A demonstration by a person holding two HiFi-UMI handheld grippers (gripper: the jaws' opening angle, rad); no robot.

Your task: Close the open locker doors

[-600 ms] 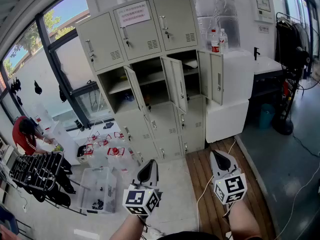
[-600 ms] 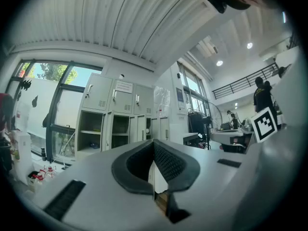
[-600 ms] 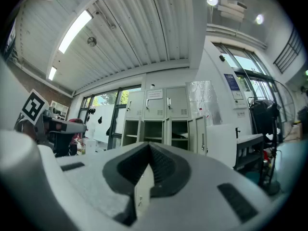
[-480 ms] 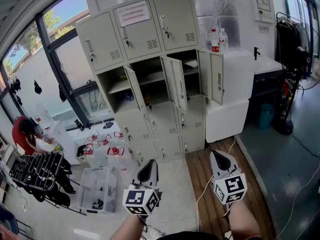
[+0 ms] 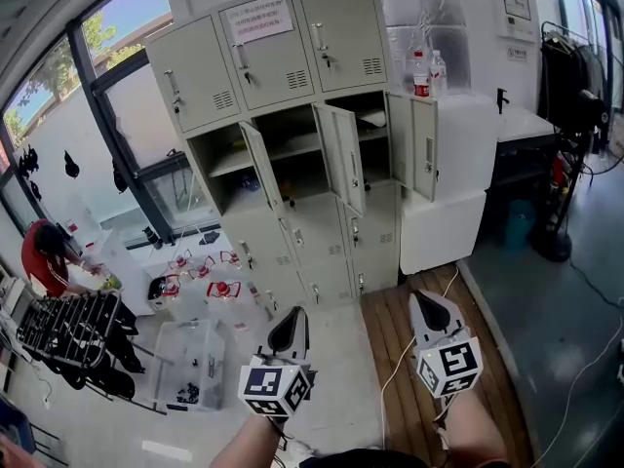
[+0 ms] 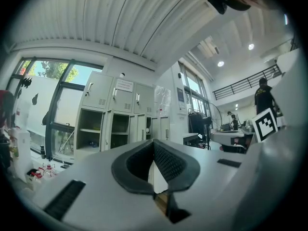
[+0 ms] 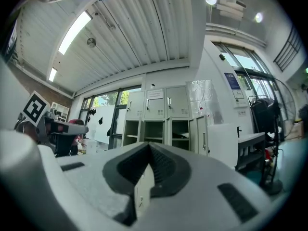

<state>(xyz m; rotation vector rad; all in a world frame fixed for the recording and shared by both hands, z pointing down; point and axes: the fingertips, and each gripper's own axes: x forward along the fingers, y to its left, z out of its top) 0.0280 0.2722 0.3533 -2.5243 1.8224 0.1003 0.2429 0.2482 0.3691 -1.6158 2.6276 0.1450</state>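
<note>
A beige locker cabinet [image 5: 278, 52] stands ahead in the head view. Its middle row has three doors swung open: the left door [image 5: 261, 176], the middle door [image 5: 341, 159] and the right door [image 5: 422, 149]. The rows above and below are closed. My left gripper [image 5: 291, 322] and right gripper [image 5: 426, 305] are held low in front of me, well short of the lockers, both shut and empty. The lockers [image 6: 120, 124] appear far beyond the shut left gripper [image 6: 154, 148], and the lockers [image 7: 159, 121] appear beyond the shut right gripper [image 7: 148, 150].
A white cabinet [image 5: 453, 193] with bottles [image 5: 421, 71] on top adjoins the lockers on the right. A clear bin [image 5: 190, 364] and red-capped bottles [image 5: 210, 286] sit on the floor at left. A cable [image 5: 402, 364] crosses the wooden strip. A person in red [image 5: 44, 256] bends at far left.
The view has shifted slightly, and the lockers sit a little higher in the frame. Both grippers stay shut and keep their places in the frame.
</note>
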